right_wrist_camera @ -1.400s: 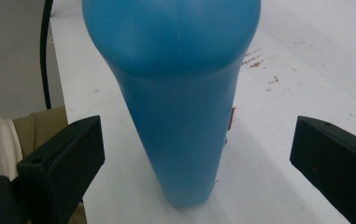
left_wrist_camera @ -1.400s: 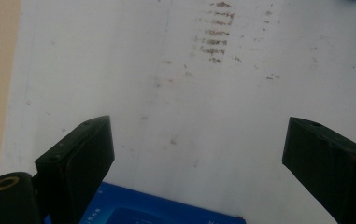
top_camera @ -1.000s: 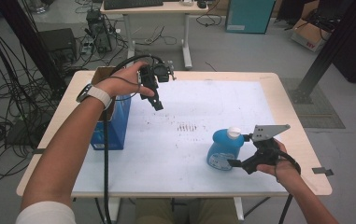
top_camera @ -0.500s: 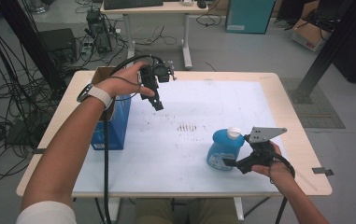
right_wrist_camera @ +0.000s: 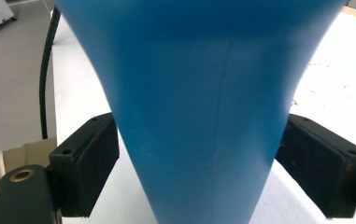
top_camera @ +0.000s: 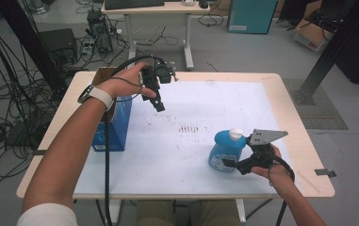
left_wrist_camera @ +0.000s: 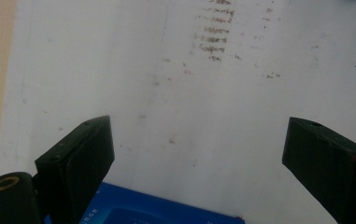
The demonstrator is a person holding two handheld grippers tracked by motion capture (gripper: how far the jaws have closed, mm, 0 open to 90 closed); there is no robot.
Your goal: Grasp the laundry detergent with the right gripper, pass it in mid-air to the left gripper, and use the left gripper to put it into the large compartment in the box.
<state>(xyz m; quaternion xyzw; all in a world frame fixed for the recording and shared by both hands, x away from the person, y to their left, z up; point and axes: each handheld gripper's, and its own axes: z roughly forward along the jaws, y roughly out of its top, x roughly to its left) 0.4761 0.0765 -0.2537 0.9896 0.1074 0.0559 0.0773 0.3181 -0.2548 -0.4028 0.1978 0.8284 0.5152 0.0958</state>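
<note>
Down at the near right of the white-topped table (top_camera: 262,99), the blue bottle (top_camera: 225,149) with its white cap (top_camera: 235,133) stands upright, and the right gripper (top_camera: 231,163) reaches in from the right so that its jaws sit around the bottle's lower body. From the right gripper view the bottle (right_wrist_camera: 199,93) stands between the two black pads (right_wrist_camera: 94,158), which lie just beside or against its sides; whether they press it cannot be told, though the jaws are spread wide around it. The high view gives what that close view lacks: the cap, the grey three-cornered plate (top_camera: 264,136) on top of the gripper, and the hand (top_camera: 273,167) behind it. Well apart, at the far left, the left gripper (top_camera: 159,104) is held above the table beside a blue box (top_camera: 118,127), pointing down. Its own view shows its jaws standing wide apart with nothing between them, the white surface below bearing a patch of dark smudges (left_wrist_camera: 215,32), and a blue edge of the box (left_wrist_camera: 166,212) at the bottom. A black cable (top_camera: 106,160) trails down from the left hand (top_camera: 127,80).
</note>
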